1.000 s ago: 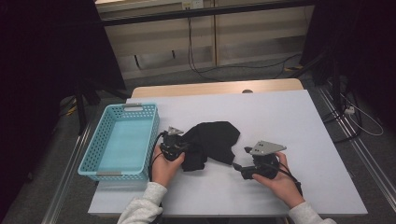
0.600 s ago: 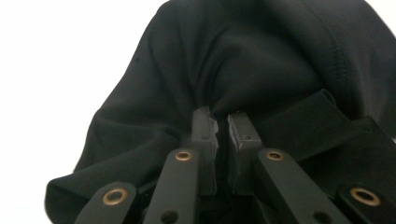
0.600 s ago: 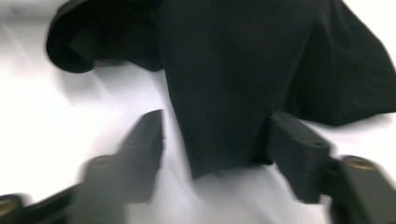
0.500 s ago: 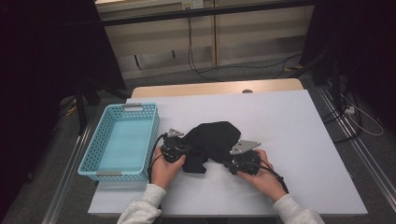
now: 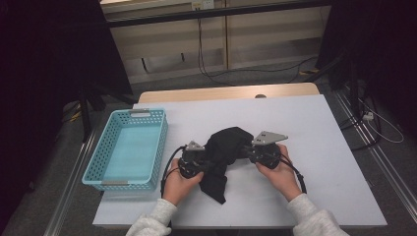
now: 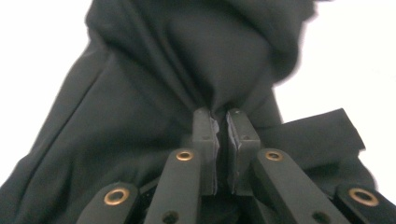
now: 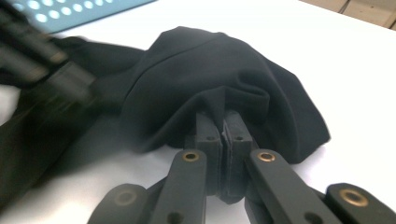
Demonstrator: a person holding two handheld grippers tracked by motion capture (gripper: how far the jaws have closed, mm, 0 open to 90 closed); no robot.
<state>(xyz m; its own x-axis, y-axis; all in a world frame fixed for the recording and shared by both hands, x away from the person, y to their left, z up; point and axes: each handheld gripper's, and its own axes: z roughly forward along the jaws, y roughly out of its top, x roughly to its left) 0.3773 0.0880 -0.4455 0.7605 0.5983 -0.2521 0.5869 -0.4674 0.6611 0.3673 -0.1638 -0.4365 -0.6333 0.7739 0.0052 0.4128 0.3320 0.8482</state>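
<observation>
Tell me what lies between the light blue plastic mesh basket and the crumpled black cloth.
In the high view, the left gripper, clamped on the black cloth, sits between it and the blue basket, on the white table.

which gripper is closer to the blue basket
Left. The left gripper, shut on the black cloth, sits just right of the blue basket. The right gripper grips the cloth's far side, farther away.

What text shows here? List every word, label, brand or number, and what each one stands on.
None can be read in any view.
Crumpled black fabric garment: no print or tag visible.
Light blue perforated plastic basket: no lettering visible.
White table top: bare of markings.
</observation>
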